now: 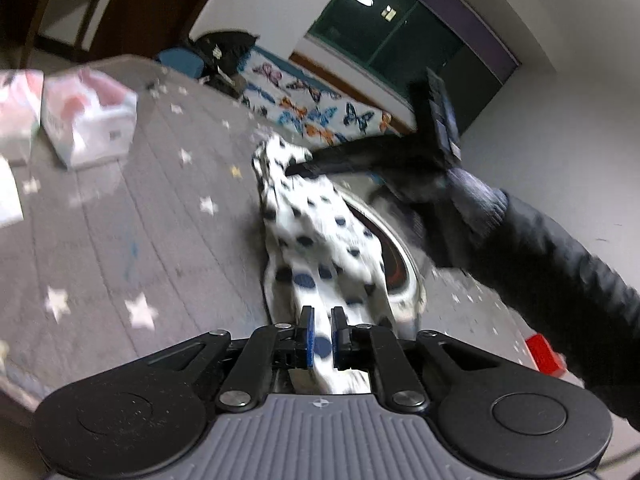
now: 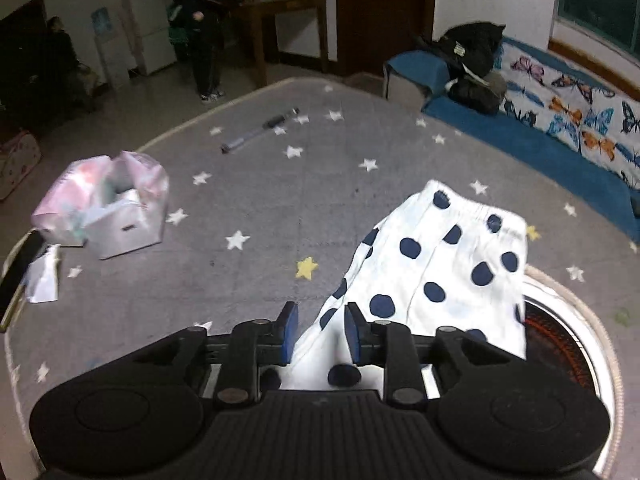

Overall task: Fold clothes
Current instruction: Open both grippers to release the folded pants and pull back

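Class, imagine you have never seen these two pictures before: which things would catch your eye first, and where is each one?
First, the white garment with dark blue polka dots, stretched over the grey star-patterned table cover, clamped by the left gripper and the right gripper. Next, the butterfly-print blue bedding along the far wall. Then the crumpled pink-and-white plastic bag at the table's left.

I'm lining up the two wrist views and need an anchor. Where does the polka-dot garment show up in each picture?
Left wrist view: the polka-dot garment runs up the centre, its near end clamped in the left tongs, its far end pinched by the right tongs.
Right wrist view: it spreads right of centre, its near end in the right tongs.
Shared landmark: the butterfly-print cover behind the grey star-patterned surface.
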